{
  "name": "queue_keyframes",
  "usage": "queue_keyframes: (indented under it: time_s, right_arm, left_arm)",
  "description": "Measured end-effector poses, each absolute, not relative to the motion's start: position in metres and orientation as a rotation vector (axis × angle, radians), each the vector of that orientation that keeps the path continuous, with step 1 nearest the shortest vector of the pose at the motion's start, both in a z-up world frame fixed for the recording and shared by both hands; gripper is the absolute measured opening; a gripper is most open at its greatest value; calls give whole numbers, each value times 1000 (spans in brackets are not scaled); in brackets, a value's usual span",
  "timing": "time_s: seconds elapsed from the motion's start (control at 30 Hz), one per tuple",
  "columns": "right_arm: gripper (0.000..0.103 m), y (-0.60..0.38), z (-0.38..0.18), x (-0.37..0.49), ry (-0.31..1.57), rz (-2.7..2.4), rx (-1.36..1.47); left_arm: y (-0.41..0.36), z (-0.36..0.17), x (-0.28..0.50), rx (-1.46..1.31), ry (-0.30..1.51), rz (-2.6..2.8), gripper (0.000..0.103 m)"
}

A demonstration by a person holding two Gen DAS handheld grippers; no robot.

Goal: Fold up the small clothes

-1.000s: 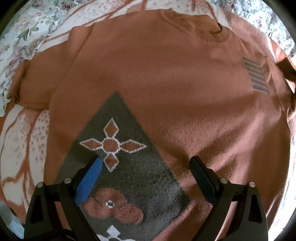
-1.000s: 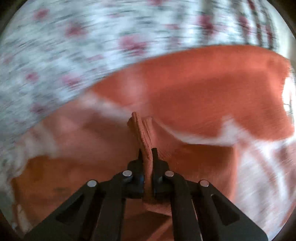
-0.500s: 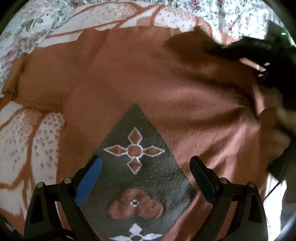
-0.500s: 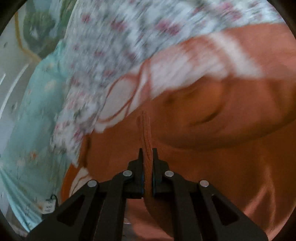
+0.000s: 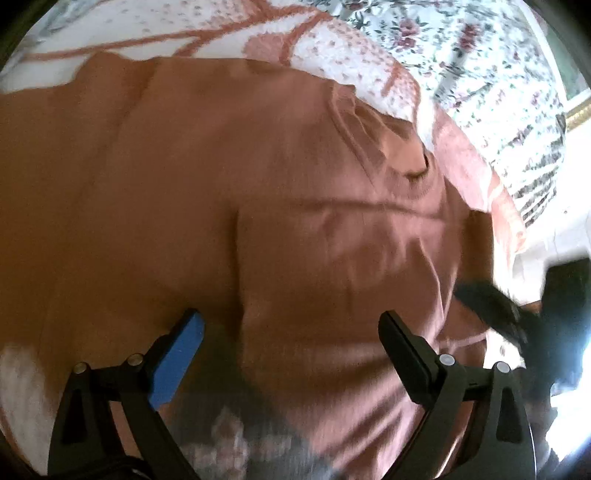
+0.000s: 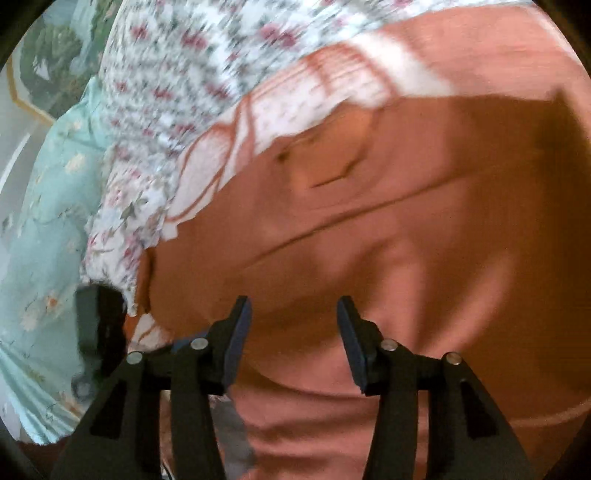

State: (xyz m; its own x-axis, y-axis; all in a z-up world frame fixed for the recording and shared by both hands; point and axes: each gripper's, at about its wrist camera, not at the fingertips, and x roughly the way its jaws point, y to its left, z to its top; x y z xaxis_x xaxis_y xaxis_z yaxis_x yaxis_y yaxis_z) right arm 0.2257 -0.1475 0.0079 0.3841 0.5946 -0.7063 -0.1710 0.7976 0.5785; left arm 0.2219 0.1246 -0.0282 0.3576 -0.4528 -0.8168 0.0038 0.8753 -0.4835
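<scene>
Both grippers, L (image 5: 290, 334) & R (image 6: 293, 319), jaws apart.

One rust-orange sweater (image 5: 303, 229) lies spread out, with one folded-over flap on its right half and one ribbed neck opening (image 5: 413, 162) at the far right. One dark grey knitted panel (image 5: 236, 439) shows at its near edge. Beneath it lies one white-and-orange blanket (image 5: 229, 29), and beyond that one floral sheet (image 5: 472, 62). One pale green flowered cloth (image 6: 44, 236) shows at the far left of the right wrist view. Two grippers appear: the left gripper (image 5: 291, 336) and the right gripper (image 6: 293, 325), each with two fingers spread apart.
</scene>
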Motion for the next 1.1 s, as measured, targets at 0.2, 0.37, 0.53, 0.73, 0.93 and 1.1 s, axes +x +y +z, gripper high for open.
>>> queue_keyframes:
  time_s: [0.2,0.37,0.53,0.73,0.93,1.1]
  right_arm:
    - [50,-198,22,198,1036,401,472]
    - [50,-227,20,192,1025,312,487]
    - [50,-265,20,195,992,187,486]
    - [71,-287,19,229,990,79,416]
    - [67,-287,-18,272,1132,79,363]
    - [10,-290,-11,270,1110,51,314]
  left_arm:
    - [96,-24,262,-352,1139,-366,25]
    - [109,8,247,-269,1031,-349,7]
    - [166,1,247,-328,1057,-260,7]
    - [165,4,238,-309,1044,-237,8]
    - [159,-8,242,-308,1086,-196,8]
    - [145,-9,244,-268,1094,-216,8]
